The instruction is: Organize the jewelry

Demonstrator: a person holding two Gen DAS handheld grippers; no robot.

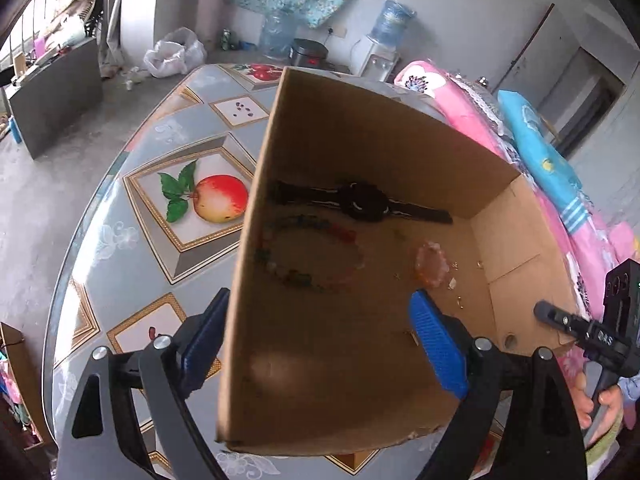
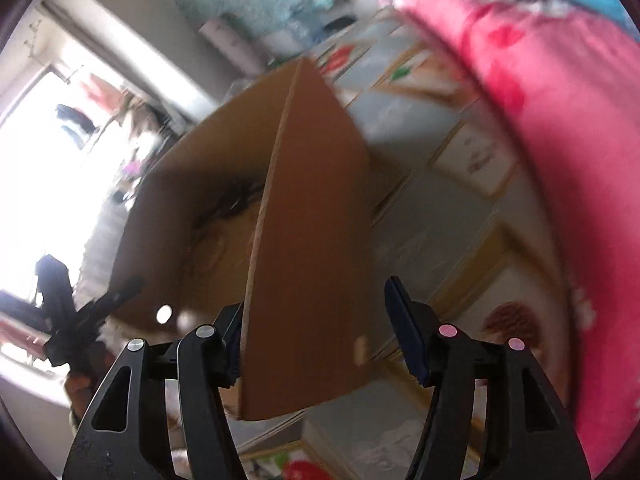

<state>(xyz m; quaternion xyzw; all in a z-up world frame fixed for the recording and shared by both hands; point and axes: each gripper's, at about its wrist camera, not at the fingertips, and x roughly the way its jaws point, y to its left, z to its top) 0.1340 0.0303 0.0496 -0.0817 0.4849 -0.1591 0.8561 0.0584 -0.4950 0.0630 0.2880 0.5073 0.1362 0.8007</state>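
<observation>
My left gripper point(image 1: 320, 344) and right gripper point(image 2: 316, 344) gape apart, each straddling a wall of the box point(image 1: 360, 152) unclamped. Closing carelessly, I could tip it and spill the watch point(image 1: 360, 200) and beads point(image 1: 308, 252) ahead.

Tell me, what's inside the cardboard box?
Inside the cardboard box lie a black wristwatch, a colourful bead necklace, a small pinkish bracelet and tiny scattered bits. The near wall hides the floor's left edge.

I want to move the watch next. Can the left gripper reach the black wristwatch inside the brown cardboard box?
Probably yes: the left gripper is open astride the box wall, and the wristwatch lies uncovered.
</observation>
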